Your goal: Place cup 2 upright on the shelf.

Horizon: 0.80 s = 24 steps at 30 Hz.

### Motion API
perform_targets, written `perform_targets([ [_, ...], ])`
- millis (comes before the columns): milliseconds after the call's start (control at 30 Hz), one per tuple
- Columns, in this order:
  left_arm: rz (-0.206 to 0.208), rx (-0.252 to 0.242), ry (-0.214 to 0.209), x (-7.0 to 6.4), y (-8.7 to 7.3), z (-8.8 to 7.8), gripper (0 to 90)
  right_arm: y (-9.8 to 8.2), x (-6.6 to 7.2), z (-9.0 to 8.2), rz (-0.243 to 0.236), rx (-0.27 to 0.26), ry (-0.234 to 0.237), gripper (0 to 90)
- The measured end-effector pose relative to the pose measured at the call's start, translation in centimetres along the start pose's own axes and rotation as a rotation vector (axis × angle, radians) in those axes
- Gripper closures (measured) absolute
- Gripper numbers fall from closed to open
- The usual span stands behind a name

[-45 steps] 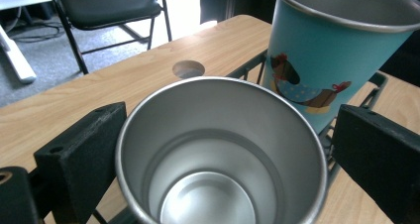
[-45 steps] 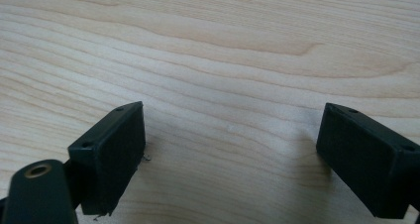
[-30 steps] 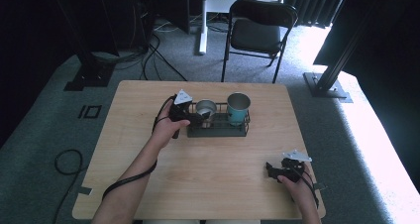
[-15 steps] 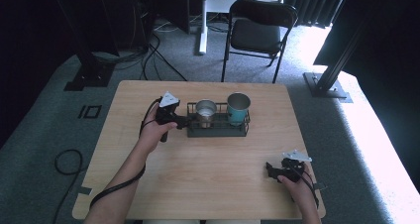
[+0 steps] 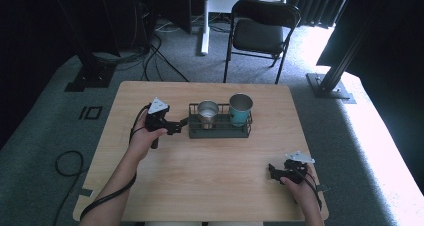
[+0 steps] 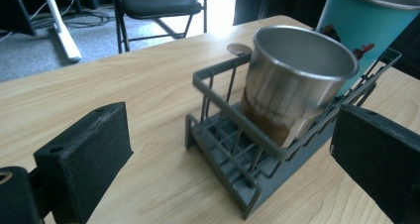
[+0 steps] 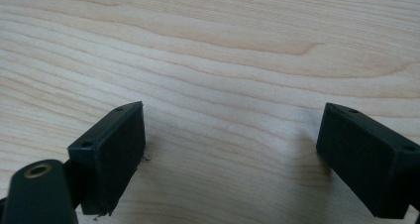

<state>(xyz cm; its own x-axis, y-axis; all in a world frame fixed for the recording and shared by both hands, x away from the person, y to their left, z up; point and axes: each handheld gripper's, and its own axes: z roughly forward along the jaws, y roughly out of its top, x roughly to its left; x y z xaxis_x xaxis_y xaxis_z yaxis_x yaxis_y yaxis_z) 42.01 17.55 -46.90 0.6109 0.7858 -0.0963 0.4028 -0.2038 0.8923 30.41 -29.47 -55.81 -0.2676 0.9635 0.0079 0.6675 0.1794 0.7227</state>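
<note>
The wooden counter stands on grey carpet, with a black folding chair beyond its far edge and cables trailing over the floor at the far left. Near the far middle of the counter sits a dark wire rack, long side facing the person. In it stand two cups, both upright: a teal cup at the rack's right end and a steel cup left of it, the two close together. In the left gripper view the steel cup leans slightly within the wire walls of the rack, and the teal cup rises behind it, taller

The left gripper is held in the person's left hand just beside the rack's left end, pointing at it, apparently not touching it. Its jaws are wide apart, and seen along them the rack's near corner and the steel cup lie between them, farther off, with nothing gripped

The right gripper rests low at the counter's near right corner, in the person's right hand, well apart from the rack. Its jaws also stand spread, with bare wood grain between them
</note>
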Motion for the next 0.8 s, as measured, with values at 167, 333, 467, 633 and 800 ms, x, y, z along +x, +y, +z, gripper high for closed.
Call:
perform_targets([
  [167,-0.009,0.002,0.020,0.4,-0.8,-0.7,3.0,0.0,0.0,0.0,0.000,0.000,0.000,11.1],
  [333,-0.026,0.011,0.047,1.2,-1.5,-1.5,3.0,0.0,0.0,0.0,0.000,0.000,0.000,11.1],
  [467,-0.031,0.018,0.063,1.6,-1.9,-2.1,3.0,0.0,0.0,0.0,0.000,0.000,0.000,11.1],
  [633,-0.037,0.027,0.080,2.0,-2.5,-2.8,3.0,0.0,0.0,0.0,-0.001,0.000,0.000,11.1],
  [800,-0.051,0.027,0.096,2.3,-3.2,-3.5,3.0,0.0,0.0,0.0,0.000,0.000,0.000,11.1],
])
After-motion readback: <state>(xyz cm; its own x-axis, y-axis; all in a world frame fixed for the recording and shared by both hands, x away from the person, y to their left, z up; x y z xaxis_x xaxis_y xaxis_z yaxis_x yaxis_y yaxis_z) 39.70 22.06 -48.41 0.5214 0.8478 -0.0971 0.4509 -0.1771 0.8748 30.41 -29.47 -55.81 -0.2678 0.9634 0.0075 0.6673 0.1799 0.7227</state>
